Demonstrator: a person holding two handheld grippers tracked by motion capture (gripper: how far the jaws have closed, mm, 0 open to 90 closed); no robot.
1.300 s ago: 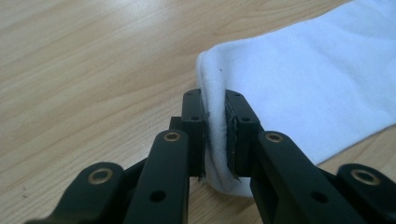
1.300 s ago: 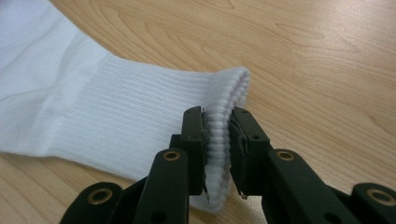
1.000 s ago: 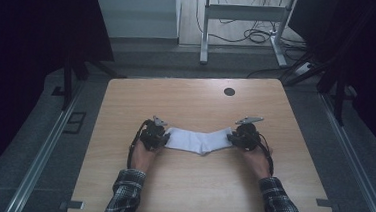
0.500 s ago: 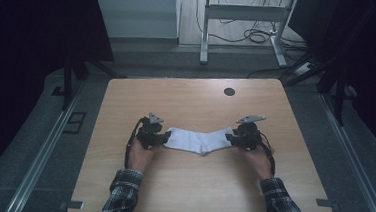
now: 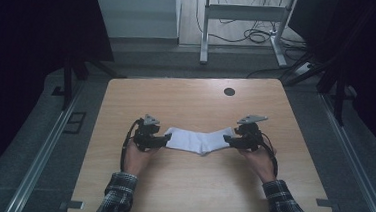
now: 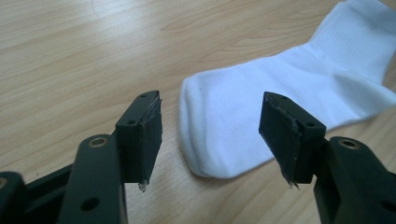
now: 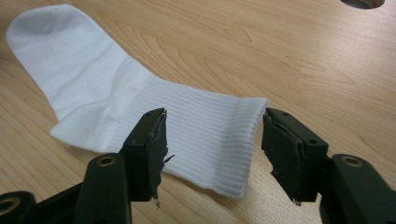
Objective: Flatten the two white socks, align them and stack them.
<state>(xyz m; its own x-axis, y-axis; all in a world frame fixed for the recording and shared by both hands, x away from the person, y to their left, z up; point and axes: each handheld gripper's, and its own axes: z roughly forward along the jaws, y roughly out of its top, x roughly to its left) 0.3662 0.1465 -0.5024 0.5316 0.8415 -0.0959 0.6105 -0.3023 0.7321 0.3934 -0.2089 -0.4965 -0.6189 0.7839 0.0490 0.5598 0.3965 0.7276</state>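
A white sock [image 5: 199, 139] lies flat across the middle of the wooden table [image 5: 191, 103], bent at the heel. My left gripper [image 5: 163, 140] is at its toe end, jaws open; in the left gripper view the rounded toe [image 6: 219, 135] lies on the wood between and just beyond the jaws, untouched. My right gripper [image 5: 230, 138] is at the ribbed cuff end, jaws also open. In the right gripper view the ribbed cuff [image 7: 219, 144] lies between the two black jaws, with neither pad pressing it.
A round dark cable hole [image 5: 229, 92] sits in the table's far right part. Beyond the far edge stand a metal desk frame [image 5: 242, 14] and cables on the floor. A person's plaid sleeves [image 5: 119, 196] come in from the bottom.
Both grippers have stayed at the sock's two ends with only slight shifts. The sock lies in the same place.
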